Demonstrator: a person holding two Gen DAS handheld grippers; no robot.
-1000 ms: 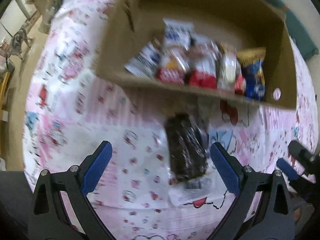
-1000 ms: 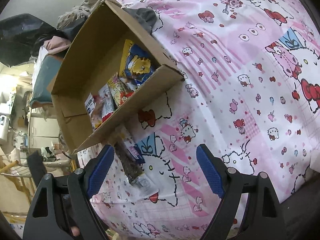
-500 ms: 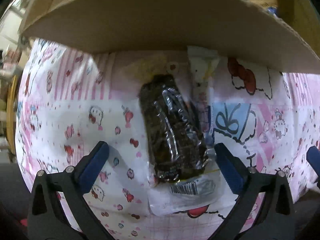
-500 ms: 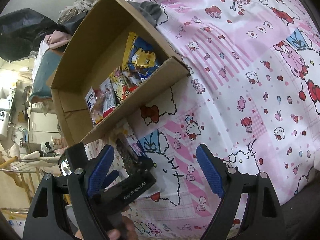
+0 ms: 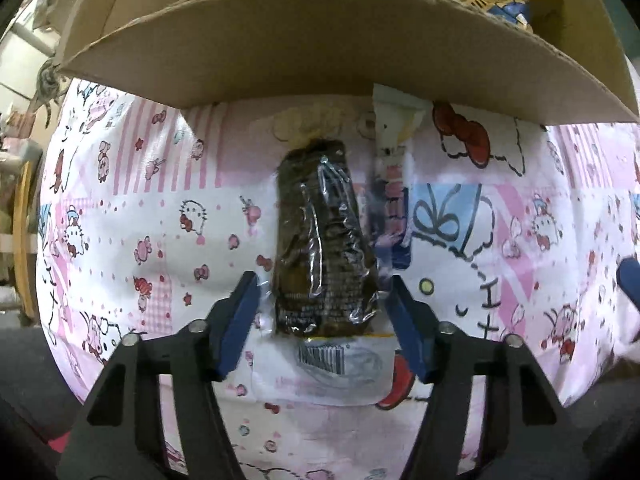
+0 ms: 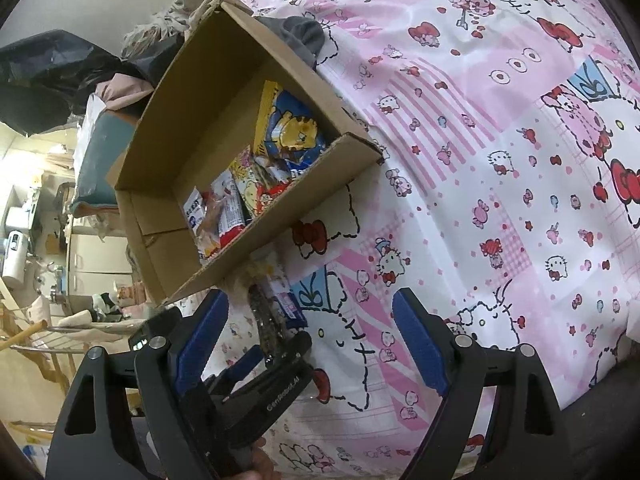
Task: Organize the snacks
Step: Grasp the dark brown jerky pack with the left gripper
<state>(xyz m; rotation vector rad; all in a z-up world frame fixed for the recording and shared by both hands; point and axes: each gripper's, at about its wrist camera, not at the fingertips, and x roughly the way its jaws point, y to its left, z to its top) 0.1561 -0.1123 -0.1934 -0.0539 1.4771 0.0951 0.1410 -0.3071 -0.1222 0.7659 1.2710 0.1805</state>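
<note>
A dark snack packet (image 5: 320, 240) in clear wrap lies on the bed sheet just in front of the cardboard box (image 5: 320, 40). My left gripper (image 5: 321, 284) points down over its near end. Its jaws are closing, with the packet between them and the blue pads a sliver off the wrapper's sides. A slim white, pink and blue packet (image 5: 394, 208) lies right beside the dark one. In the right wrist view the left gripper (image 6: 272, 354) sits over the dark packet (image 6: 266, 320). My right gripper (image 6: 311, 298) hovers open above the sheet, holding nothing. Several snacks (image 6: 288, 132) stand in the box (image 6: 280, 216).
The bed wears a pink cartoon-cat sheet (image 6: 480, 160). A grey cloth (image 6: 300, 32) lies behind the box. Room clutter and a wooden rack (image 6: 32, 332) show past the bed's left edge. The right gripper's blue finger (image 5: 630, 280) shows at the left view's right edge.
My left gripper came down and forward to the dark packet, and its jaws narrowed from wide apart to just outside the wrapper. The right gripper stayed where it was.
</note>
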